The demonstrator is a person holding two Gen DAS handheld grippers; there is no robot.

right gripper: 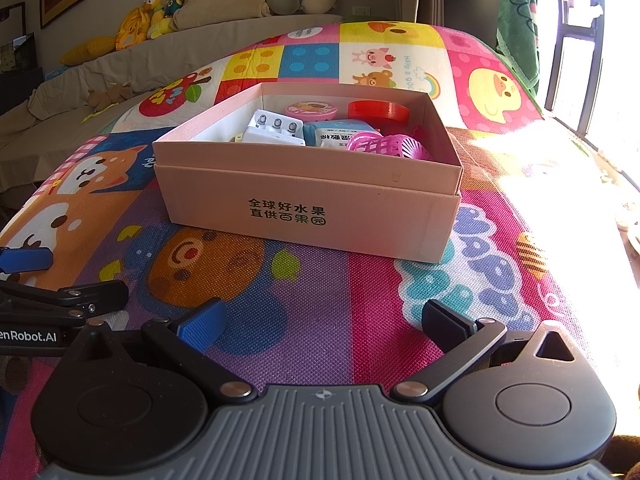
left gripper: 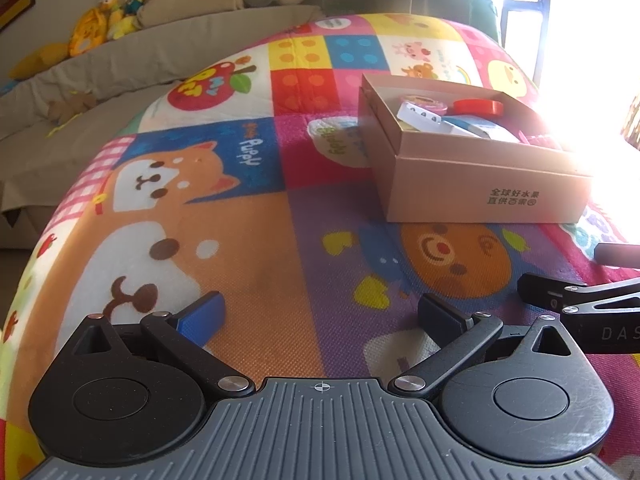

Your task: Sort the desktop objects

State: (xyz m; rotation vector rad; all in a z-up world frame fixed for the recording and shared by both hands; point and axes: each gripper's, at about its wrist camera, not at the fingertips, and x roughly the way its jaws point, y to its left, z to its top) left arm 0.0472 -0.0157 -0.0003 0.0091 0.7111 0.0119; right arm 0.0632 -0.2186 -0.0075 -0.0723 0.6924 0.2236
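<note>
On the colourful mat (right gripper: 320, 320), an open pink cardboard box (right gripper: 312, 200) holds small objects

Box (right gripper: 308, 204) sits on the mat (right gripper: 320, 304) — basket (right gripper: 386, 146), tape roll (right gripper: 378, 114) inside.

Lost in window glare – far corner of the cardboard box (left gripper: 480, 168); contents half-hidden behind its wall – unreadable labels.

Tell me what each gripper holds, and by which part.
Nothing. The left gripper and the right gripper are both open and empty above the mat, short of the box.
</note>
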